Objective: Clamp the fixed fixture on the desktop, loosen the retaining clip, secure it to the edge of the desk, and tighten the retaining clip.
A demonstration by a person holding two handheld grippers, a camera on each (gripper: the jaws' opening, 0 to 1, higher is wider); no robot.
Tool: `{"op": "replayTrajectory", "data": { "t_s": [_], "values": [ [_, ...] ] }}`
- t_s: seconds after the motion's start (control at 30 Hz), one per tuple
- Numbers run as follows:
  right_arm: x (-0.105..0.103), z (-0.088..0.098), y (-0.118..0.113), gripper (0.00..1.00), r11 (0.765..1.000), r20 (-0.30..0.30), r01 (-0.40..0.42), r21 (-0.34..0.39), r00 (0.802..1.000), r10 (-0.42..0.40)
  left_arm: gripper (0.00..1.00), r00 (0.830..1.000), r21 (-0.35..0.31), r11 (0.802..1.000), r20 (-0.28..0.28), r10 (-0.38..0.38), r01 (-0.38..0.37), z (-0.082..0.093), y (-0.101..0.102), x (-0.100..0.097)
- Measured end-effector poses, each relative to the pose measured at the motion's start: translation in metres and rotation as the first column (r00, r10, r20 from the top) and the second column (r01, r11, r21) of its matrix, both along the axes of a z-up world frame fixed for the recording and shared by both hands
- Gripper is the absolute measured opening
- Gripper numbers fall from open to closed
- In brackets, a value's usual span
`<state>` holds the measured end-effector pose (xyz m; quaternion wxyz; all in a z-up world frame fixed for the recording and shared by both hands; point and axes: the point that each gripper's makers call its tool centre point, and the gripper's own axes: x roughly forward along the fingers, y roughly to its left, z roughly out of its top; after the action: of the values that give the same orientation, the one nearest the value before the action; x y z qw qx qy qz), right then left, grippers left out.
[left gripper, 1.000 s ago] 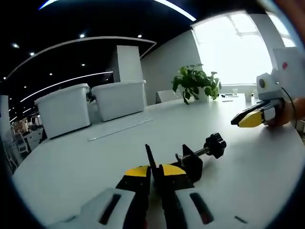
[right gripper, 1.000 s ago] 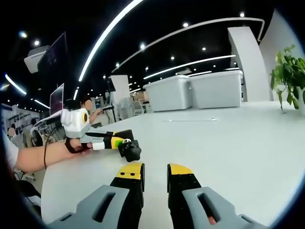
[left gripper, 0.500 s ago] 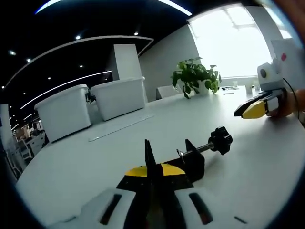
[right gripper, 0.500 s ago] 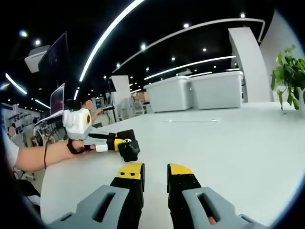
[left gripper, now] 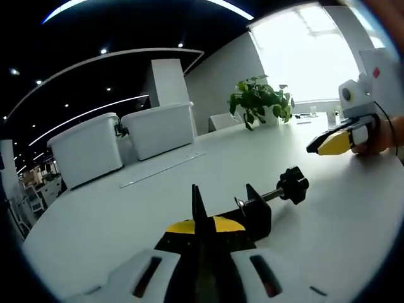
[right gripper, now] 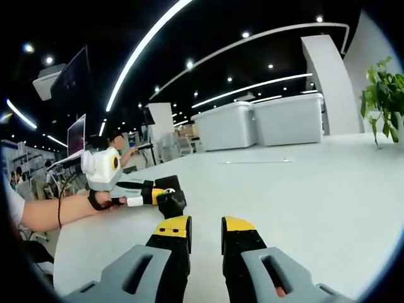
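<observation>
Nearest the left gripper view's camera, the left gripper [left gripper: 203, 228] has its jaws clenched on the upright black plate of the clamp fixture [left gripper: 255, 208], which lies on the white desk [left gripper: 126, 208], screw knob [left gripper: 294, 185] pointing away. Farther right, the right gripper [left gripper: 331, 143] hovers with jaws apart, grasping nothing. Beyond stand white bins [left gripper: 120, 142] and a potted plant [left gripper: 260, 104].

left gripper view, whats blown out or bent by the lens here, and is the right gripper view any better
Left gripper view: the window is washed out white, the plant in front of it is dim, the ceiling dark; the desk edge curves with fisheye. Right gripper view: no such glare, ceiling light strips bow into arcs, the open right claw looks sharp.
</observation>
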<state>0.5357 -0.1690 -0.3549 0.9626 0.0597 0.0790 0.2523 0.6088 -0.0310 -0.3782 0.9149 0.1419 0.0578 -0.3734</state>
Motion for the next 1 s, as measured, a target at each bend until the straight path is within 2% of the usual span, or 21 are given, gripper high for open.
{"op": "replayTrajectory", "data": {
  "t_s": [0.27,0.77,1.0],
  "values": [
    [0.005,-0.001,0.017,0.18,1.0,0.0,-0.027,-0.009,1.0,0.027,0.06,1.0,0.003,1.0,0.01,-0.006,0.006,0.001,0.0,0.0],
    [0.008,-0.002,0.034,0.18,0.998,0.005,-0.058,-0.027,0.998,0.058,0.06,1.0,0.001,1.0,0.01,-0.013,0.013,0.003,-0.001,0.001],
    [0.009,-0.002,0.042,0.18,0.997,0.001,-0.079,-0.011,0.997,0.079,0.06,1.0,0.0,1.0,0.011,-0.015,0.015,0.003,0.0,-0.007]
  ]
}}
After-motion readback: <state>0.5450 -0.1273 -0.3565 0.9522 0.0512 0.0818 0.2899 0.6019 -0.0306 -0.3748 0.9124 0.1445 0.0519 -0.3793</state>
